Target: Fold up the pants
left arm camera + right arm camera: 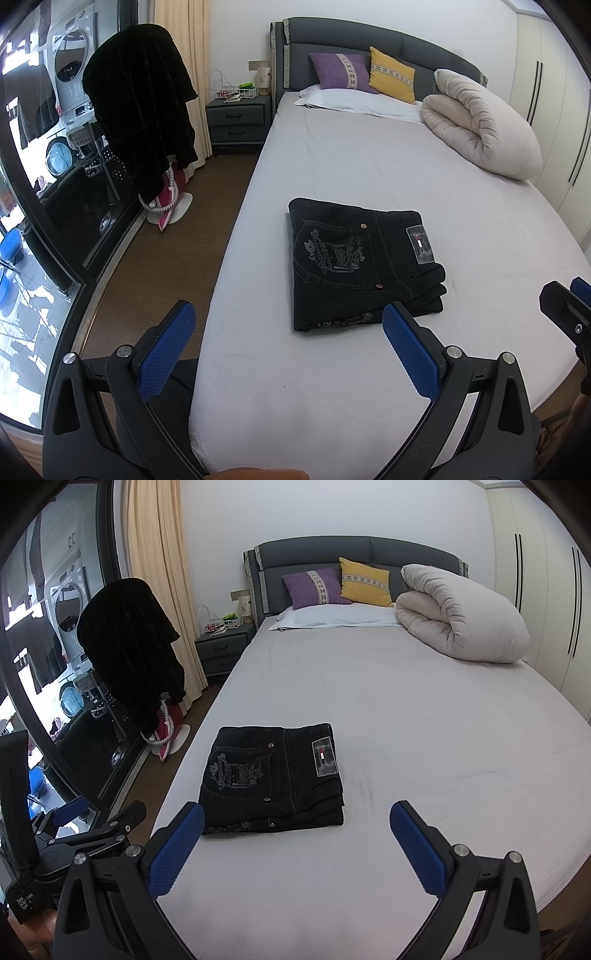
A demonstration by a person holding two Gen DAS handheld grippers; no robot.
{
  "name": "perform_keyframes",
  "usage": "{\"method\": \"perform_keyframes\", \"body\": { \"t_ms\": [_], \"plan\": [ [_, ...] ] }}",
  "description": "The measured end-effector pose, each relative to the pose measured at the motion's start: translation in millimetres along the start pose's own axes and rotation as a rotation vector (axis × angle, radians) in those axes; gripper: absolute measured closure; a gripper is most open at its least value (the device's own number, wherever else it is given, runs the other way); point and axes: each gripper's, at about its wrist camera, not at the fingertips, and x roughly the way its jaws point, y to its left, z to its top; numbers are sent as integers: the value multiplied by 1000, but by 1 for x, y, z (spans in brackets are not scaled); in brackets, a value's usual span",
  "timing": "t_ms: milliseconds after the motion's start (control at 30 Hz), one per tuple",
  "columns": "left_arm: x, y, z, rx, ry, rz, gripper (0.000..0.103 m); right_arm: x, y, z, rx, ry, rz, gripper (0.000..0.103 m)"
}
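A pair of black jeans [358,258] lies folded into a compact rectangle on the grey bed sheet [369,166], back pocket and waist label facing up. It also shows in the right wrist view [273,779]. My left gripper [288,321] is open and empty, held above the bed's near left edge, just short of the jeans. My right gripper [295,816] is open and empty, held above the sheet in front of the jeans. Neither touches the jeans. Part of the right gripper shows at the left wrist view's right edge [569,306].
A rolled beige duvet [480,125] and purple [340,72] and yellow pillows [391,74] sit at the head of the bed. A dark coat on a stand [144,122] and a nightstand [238,118] stand left of the bed, by a glass door.
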Motion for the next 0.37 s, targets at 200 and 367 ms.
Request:
{"method": "perform_keyframes", "body": {
  "t_ms": [200, 367],
  "plan": [
    [4, 0, -5, 0, 3, -3, 0, 2, -2, -2, -1, 4, 3, 0],
    [6, 2, -5, 0, -3, -2, 0, 6, -5, -5, 0, 12, 8, 0]
  ]
}}
